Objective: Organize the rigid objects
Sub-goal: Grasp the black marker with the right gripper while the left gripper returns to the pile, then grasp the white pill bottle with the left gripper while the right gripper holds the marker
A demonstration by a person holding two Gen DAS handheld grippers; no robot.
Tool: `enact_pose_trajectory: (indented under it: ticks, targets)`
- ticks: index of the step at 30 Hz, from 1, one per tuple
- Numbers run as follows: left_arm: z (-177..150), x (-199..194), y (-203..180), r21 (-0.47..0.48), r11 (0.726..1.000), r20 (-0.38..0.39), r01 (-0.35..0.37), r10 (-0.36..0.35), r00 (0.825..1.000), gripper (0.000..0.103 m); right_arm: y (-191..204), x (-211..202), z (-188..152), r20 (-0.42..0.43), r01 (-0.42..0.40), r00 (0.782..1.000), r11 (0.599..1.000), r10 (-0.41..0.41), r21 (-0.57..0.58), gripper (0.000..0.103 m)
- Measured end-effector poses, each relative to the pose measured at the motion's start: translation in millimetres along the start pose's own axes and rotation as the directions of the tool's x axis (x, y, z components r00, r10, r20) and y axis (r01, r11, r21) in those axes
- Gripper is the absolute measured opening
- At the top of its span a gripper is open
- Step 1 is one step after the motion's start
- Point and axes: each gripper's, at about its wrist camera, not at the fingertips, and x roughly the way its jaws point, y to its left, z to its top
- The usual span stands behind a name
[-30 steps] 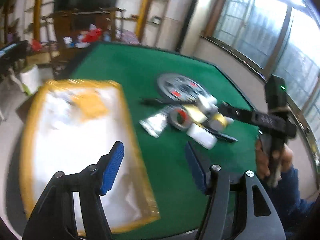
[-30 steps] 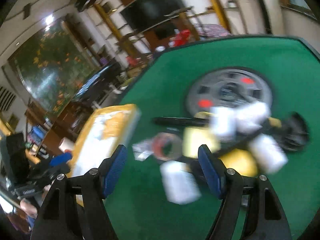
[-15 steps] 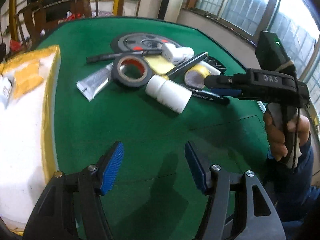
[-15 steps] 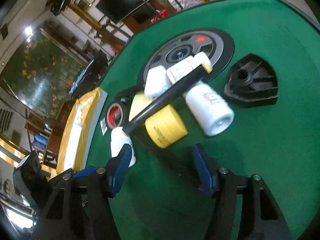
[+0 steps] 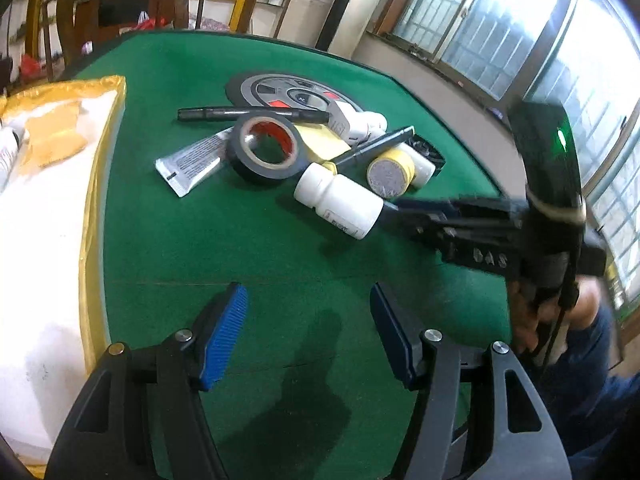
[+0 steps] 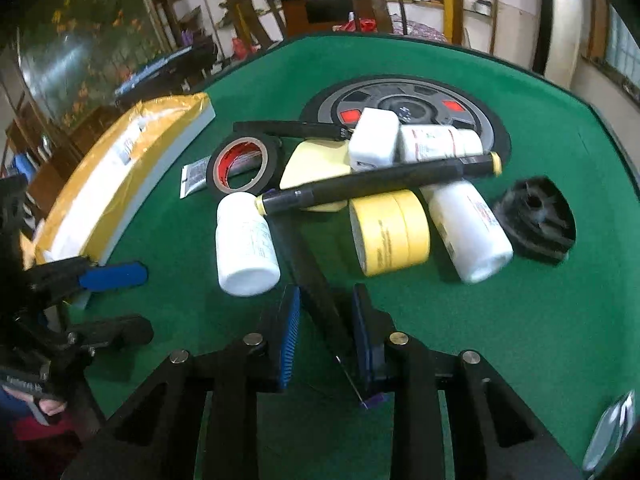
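Note:
A pile of rigid objects lies on the green table [image 6: 520, 340]. My right gripper [image 6: 326, 290] is low at the pile's near edge. Its jaws are closing with a black marker [image 6: 308, 264] slantwise between them. The marker lies against the right pad, and a sliver of green shows at the left pad [image 6: 290, 332]. A white bottle [image 6: 246, 248] lies just left of it. In the left wrist view the right gripper [image 5: 400, 210] reaches in beside that bottle [image 5: 340, 204]. My left gripper [image 5: 308, 292] hangs open over bare felt, holding nothing.
The pile holds a yellow tape roll [image 6: 390, 232], a black tape roll [image 6: 240, 164], a yellow-tipped marker [image 6: 380, 182], more white bottles and a grey tube [image 5: 188, 164]. A black plastic part [image 6: 534, 220] sits right. A yellow-edged white box [image 5: 48, 200] lies left. A grey disc [image 6: 404, 108] lies behind.
My right gripper has come down, rolled upright and narrowed its jaws around the black marker. The left gripper swung from the box towards the pile, then held still, open.

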Motion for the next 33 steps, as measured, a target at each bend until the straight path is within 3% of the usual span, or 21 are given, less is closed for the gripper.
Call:
enact_pose_trajectory:
  ticks: [5, 11, 16, 19, 25, 28, 33]
  targets:
    - [-3, 0, -11, 0.062, 0.996, -0.007, -0.067, 0.068, 0.998, 0.063, 13, 7, 9, -0.012, 0.049, 0.999, 0.994, -0.05, -0.094, 0.026]
    - [-1, 3, -10, 0.057, 0.995, -0.006, -0.078, 0.079, 0.997, 0.063, 6, -2, -3, -0.009, 0.011, 1.0, 0.995, -0.012, -0.099, 0.02]
    - [0, 7, -17, 0.092, 0.99, -0.015, -0.11, 0.112, 0.994, 0.066, -9, -12, -15, -0.01, -0.078, 0.997, 0.996, 0.078, -0.043, 0.017]
    - [-1, 6, -17, 0.096, 0.988, -0.016, -0.117, 0.119, 0.993, 0.066, -6, -15, -20, -0.009, -0.065, 0.998, 0.995, 0.064, -0.073, 0.016]
    - [-1, 2, -11, 0.065, 0.992, -0.008, -0.109, 0.109, 0.994, 0.066, 7, -13, -23, 0.026, 0.014, 1.0, 0.991, -0.01, -0.134, 0.016]
    - [2, 2, -7, 0.038, 0.993, -0.014, -0.111, 0.112, 0.994, 0.066, -1, -15, -23, 0.02, -0.023, 0.999, 0.996, 0.025, -0.091, 0.015]
    - [19, -1, 0, -0.079, 0.997, -0.028, -0.003, 0.001, 1.0, 0.066, -20, -20, -20, 0.022, -0.124, 0.992, 0.992, 0.123, 0.01, 0.014]
